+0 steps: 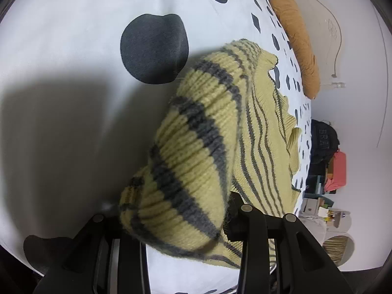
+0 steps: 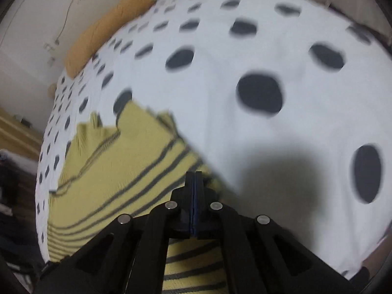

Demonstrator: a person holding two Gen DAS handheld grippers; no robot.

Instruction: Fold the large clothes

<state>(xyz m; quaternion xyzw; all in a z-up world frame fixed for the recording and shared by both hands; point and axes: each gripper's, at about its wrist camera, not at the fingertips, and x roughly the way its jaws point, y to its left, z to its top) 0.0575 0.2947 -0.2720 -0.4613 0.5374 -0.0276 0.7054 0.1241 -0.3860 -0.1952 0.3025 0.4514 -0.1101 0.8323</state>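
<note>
A yellow knit sweater (image 1: 196, 152) with dark grey stripes lies on a white bedspread (image 1: 73, 49) with black spots. In the left wrist view a thick folded bulge of it fills the space between my left gripper's jaws (image 1: 171, 220), which are closed on the fabric and lift it off the bed. The sweater's flat body (image 2: 117, 171) spreads to the left in the right wrist view. My right gripper (image 2: 193, 181) is shut, pads pressed together, hovering over the sweater's right edge with nothing seen between them. The right view is motion-blurred.
An orange pillow (image 1: 299, 44) lies at the bed's far edge by the white wall; it also shows in the right wrist view (image 2: 107, 29). Bags and clutter (image 1: 328, 152) stand beside the bed. A wooden floor edge (image 2: 17, 132) shows at left.
</note>
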